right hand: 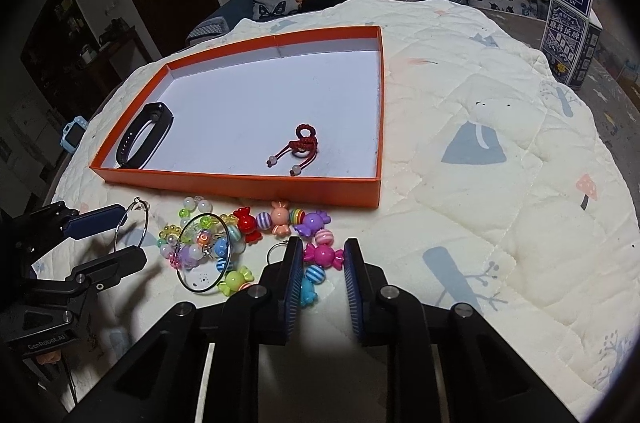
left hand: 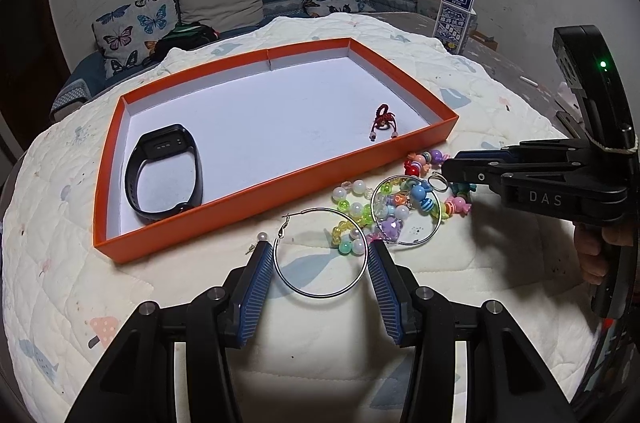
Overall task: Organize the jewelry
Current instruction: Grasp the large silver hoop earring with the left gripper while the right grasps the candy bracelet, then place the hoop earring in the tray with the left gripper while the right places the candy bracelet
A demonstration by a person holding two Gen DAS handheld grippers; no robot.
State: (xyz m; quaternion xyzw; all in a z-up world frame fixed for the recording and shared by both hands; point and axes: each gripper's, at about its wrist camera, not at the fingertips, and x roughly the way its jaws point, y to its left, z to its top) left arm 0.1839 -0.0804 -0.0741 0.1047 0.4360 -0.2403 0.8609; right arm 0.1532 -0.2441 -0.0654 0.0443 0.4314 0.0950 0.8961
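An orange tray (left hand: 256,197) (right hand: 240,179) with a white floor holds a black fitness band (left hand: 162,173) (right hand: 144,135) and a red cord bracelet (left hand: 383,122) (right hand: 300,147). In front of it lie a candy-bead bracelet (right hand: 280,223) (left hand: 424,163), a pastel bead bracelet (left hand: 352,219) (right hand: 192,243), a small ring (left hand: 437,181) (right hand: 276,251) and two silver hoop earrings. My left gripper (left hand: 320,251) (right hand: 120,233) is open around one hoop (left hand: 320,297) (right hand: 132,227). My right gripper (right hand: 322,249) (left hand: 444,165) is open around a pink candy bead (right hand: 323,255). The second hoop (left hand: 406,243) (right hand: 204,290) lies over the beads.
A pearl stud earring (left hand: 260,237) lies by the left fingertip. The tray sits on a quilted cream cover (right hand: 480,183) over a round table. A blue-and-white box (left hand: 456,17) (right hand: 570,35) stands at the far right. A blue kids' watch (right hand: 74,133) lies at the left edge.
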